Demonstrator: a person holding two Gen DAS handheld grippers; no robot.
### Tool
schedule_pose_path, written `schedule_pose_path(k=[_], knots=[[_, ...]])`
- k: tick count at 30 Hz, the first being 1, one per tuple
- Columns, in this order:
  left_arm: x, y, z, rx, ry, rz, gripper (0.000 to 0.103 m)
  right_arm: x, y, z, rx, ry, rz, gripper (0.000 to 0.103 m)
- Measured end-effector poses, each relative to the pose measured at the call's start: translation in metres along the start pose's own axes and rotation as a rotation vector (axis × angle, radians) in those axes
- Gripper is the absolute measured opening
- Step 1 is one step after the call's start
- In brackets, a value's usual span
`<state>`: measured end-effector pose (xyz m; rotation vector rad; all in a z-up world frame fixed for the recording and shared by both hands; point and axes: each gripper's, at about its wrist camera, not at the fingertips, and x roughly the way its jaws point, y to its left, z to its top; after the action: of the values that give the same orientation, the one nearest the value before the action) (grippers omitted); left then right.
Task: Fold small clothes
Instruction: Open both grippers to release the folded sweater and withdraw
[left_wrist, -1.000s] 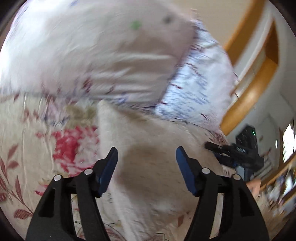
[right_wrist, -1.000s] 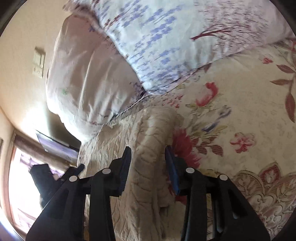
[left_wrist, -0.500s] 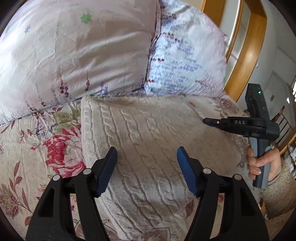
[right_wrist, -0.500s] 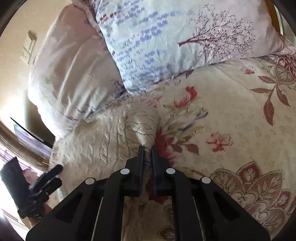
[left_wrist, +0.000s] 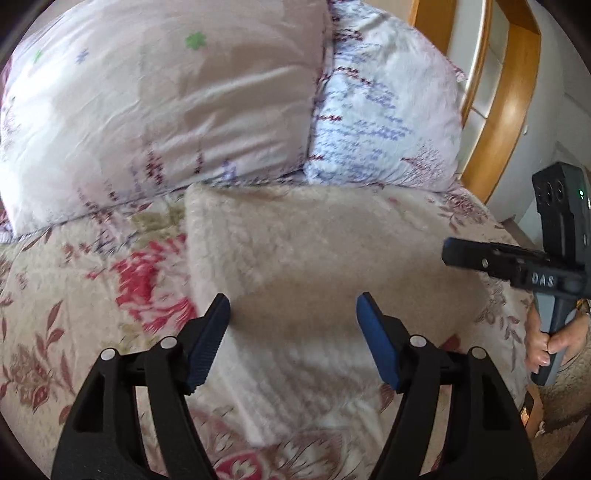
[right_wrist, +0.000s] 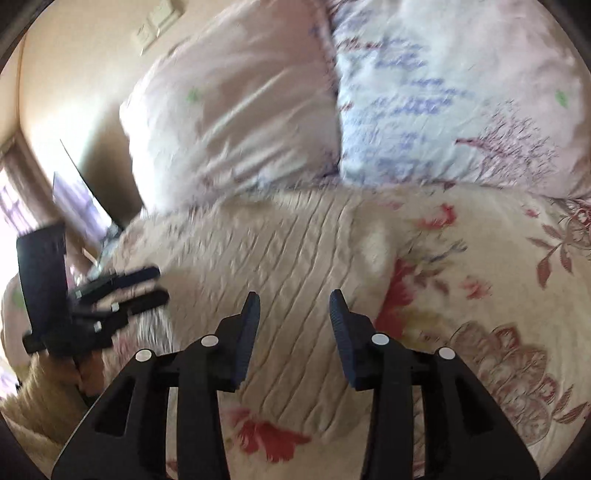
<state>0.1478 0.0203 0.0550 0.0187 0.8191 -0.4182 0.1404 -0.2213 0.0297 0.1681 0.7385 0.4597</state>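
A cream cable-knit garment (left_wrist: 314, 258) lies flat on the floral bedspread, its far edge against the pillows; it also shows in the right wrist view (right_wrist: 280, 254). My left gripper (left_wrist: 293, 325) is open and empty, held just above the garment's near part. My right gripper (right_wrist: 293, 317) is open and empty above the garment's right part. The right gripper also shows at the right edge of the left wrist view (left_wrist: 480, 258). The left gripper shows blurred at the left of the right wrist view (right_wrist: 125, 291).
Two pillows lean at the head of the bed, a pale pink one (left_wrist: 159, 99) and a blue-printed one (left_wrist: 384, 118). A wooden headboard frame (left_wrist: 509, 92) stands at the far right. The floral bedspread (right_wrist: 498, 295) spreads around the garment.
My right gripper was shut on the garment's edge half a second ago and has opened and let it go. The garment now lies flat. The left gripper stayed open.
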Motion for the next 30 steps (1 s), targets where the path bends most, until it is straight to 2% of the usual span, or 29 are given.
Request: schedule_pose_path(k=[3, 7, 11, 15, 18, 21, 23, 25, 29, 30], knots=[[0.008, 0.008, -0.009, -0.015, 0.046, 0.035, 0.071, 0.011, 0.005, -0.009, -0.039, 0.037, -0.063, 0.041], [0.023, 0.013, -0.018, -0.049, 0.115, 0.037, 0.072, 0.015, 0.007, -0.013, -0.052, 0.05, -0.115, 0.041], [0.019, 0.016, -0.02, -0.079, 0.102, 0.033, 0.073, 0.015, 0.012, -0.016, -0.073, 0.032, -0.156, 0.041], [0.009, 0.014, -0.029, -0.056, 0.089, 0.068, 0.074, 0.007, 0.017, -0.025, -0.091, 0.019, -0.191, 0.041], [0.01, 0.014, -0.034, -0.031, 0.094, 0.092, 0.077, 0.01, 0.022, -0.035, -0.139, 0.043, -0.263, 0.041], [0.007, 0.014, -0.036, -0.044, 0.084, 0.092, 0.077, 0.01, 0.032, -0.037, -0.185, 0.03, -0.327, 0.041], [-0.001, 0.013, -0.039, -0.051, 0.06, 0.094, 0.079, -0.002, 0.032, -0.038, -0.16, -0.012, -0.313, 0.047], [-0.011, 0.012, -0.045, -0.057, 0.035, 0.1, 0.085, -0.014, 0.029, -0.04, -0.13, -0.053, -0.312, 0.072], [-0.021, 0.011, -0.058, -0.111, 0.018, 0.093, 0.093, -0.04, 0.019, -0.051, -0.061, -0.128, -0.302, 0.086], [-0.022, 0.011, -0.061, -0.128, 0.02, 0.088, 0.094, -0.043, 0.018, -0.053, -0.049, -0.129, -0.305, 0.093]])
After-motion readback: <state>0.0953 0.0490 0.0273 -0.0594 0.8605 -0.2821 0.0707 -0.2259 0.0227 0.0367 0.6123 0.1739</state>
